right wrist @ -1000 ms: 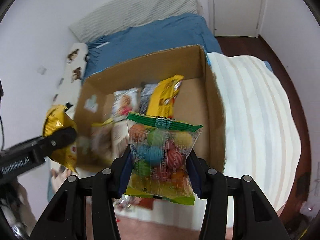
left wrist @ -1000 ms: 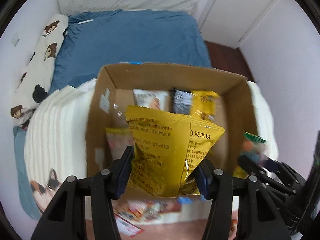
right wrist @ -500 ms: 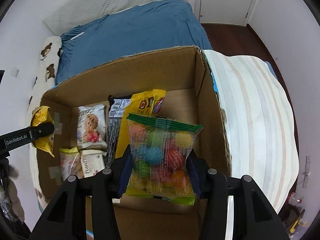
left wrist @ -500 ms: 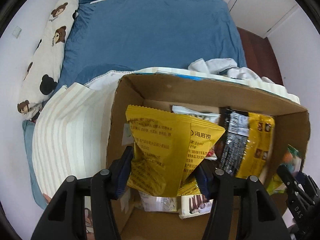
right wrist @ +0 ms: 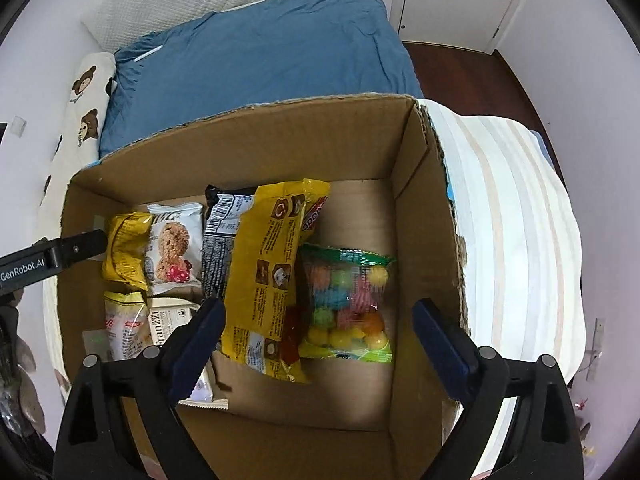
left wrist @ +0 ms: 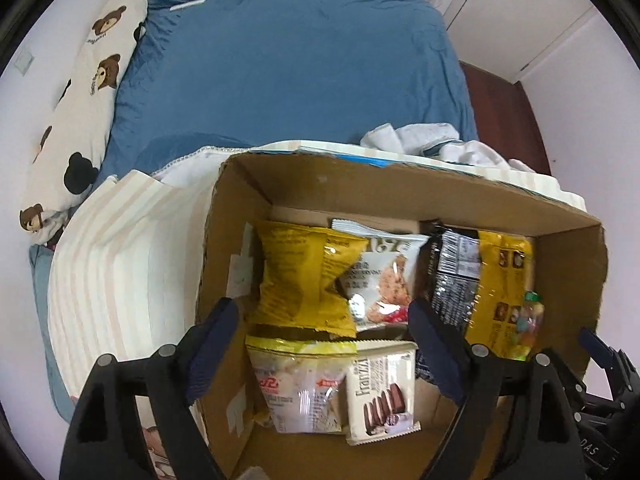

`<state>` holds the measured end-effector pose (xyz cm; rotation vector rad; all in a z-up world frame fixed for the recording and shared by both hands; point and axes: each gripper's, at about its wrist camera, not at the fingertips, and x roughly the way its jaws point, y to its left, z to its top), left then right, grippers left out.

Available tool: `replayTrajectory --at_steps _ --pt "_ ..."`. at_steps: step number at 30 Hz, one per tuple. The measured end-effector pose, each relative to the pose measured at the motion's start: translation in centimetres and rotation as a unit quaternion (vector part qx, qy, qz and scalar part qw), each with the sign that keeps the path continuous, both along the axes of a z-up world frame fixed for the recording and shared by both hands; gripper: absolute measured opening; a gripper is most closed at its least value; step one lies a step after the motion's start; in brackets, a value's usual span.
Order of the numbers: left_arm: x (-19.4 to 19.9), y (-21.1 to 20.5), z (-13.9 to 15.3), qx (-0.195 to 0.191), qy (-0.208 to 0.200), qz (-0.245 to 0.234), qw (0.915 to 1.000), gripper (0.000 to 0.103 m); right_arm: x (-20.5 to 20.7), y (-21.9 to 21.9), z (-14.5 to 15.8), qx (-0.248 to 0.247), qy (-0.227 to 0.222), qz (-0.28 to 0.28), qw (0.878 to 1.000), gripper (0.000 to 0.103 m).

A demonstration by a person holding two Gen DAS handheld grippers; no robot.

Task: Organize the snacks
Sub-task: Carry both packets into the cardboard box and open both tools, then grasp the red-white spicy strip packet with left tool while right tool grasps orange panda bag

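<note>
Both claws, left claw (left wrist: 324, 344) and right claw (right wrist: 318, 340), spread and empty over cardboard box (right wrist: 248, 140); candy bag (right wrist: 346, 300) and yellow pouch (left wrist: 300, 280) likely light, crinkly, slippery, best pinched at sealed edges.

Yellow pouch (left wrist: 298, 280), candy-ball bag (right wrist: 346, 304) lying flat (both released) inside cardboard box (right wrist: 248, 148).
</note>
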<state>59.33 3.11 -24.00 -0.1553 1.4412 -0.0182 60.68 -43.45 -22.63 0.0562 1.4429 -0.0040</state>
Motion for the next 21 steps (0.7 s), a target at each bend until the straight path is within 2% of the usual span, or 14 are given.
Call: replayTrajectory --at_steps 4,7,13,16,21 --pt "-2.0 -0.4 1.8 0.001 -0.029 -0.003 0.9996 0.086 -1.2 0.5 1.6 0.01 -0.02 0.011 1.0 0.097" --pt "-4.3 -0.5 3.7 0.012 -0.067 -0.005 0.9977 0.086 -2.8 0.7 3.0 0.023 -0.039 0.016 0.999 0.097" --pt "-11.2 0.2 8.5 0.009 -0.163 0.016 0.9865 0.086 -7.3 1.6 6.5 0.037 -0.1 0.03 0.994 0.097" --pt "-14.0 0.6 9.9 0.005 -0.179 0.022 0.9836 0.086 -9.7 1.8 8.1 0.061 -0.122 0.029 0.99 0.097" --pt "-19.8 1.1 10.5 0.027 -0.201 0.041 0.9784 0.086 -14.6 1.4 9.3 0.096 -0.134 0.02 0.986 0.097"
